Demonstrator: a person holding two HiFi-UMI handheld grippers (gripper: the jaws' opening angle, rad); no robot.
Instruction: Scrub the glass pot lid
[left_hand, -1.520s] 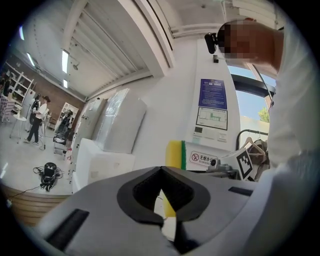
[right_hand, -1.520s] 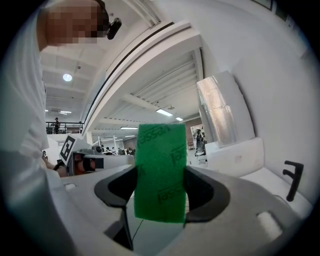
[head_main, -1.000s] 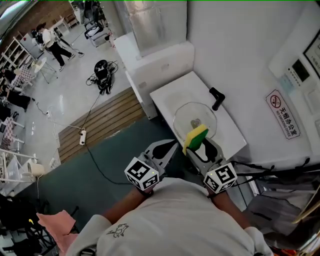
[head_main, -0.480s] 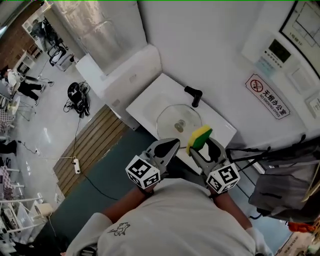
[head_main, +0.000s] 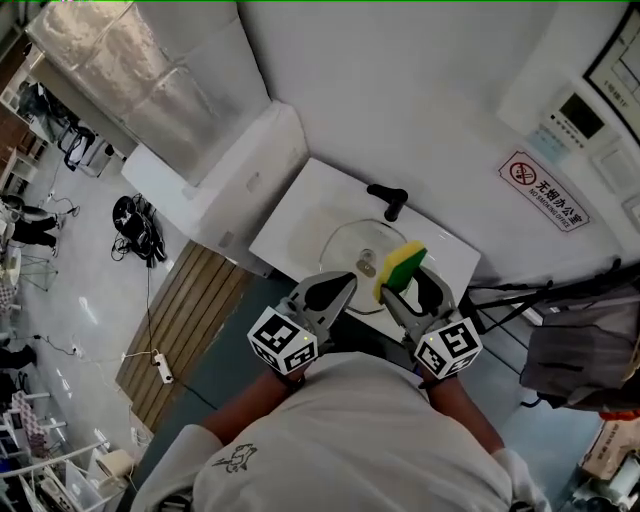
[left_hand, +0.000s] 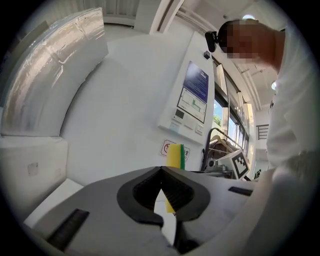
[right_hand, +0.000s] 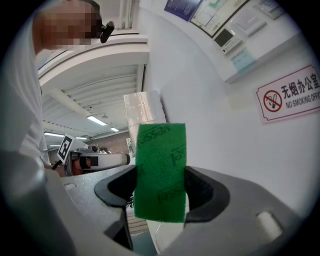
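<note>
Head view puts the lid (head_main: 345, 245) at the centre, lying flat on the white sink (head_main: 300, 215), with a black tap (head_main: 388, 200) at its 1 o'clock and a no-smoking sign (head_main: 545, 188) on the wall further off at 2 o'clock. Your left gripper (head_main: 345, 285) sits at the lid's 6 o'clock, over its near rim, and the left gripper view shows its jaws pressed together with nothing between them. Your right gripper (head_main: 405, 288) is just beside it at the lid's 5 o'clock, clamped on a sponge (head_main: 400, 264) that is yellow with a green scrub face. The right gripper view shows the pads squeezing the sponge from both sides, with the green face towards the camera and the sponge standing up out of the jaws. From above the sponge overlaps the lid's right part, near the knob (head_main: 367, 268), but I cannot tell whether it touches the glass.
</note>
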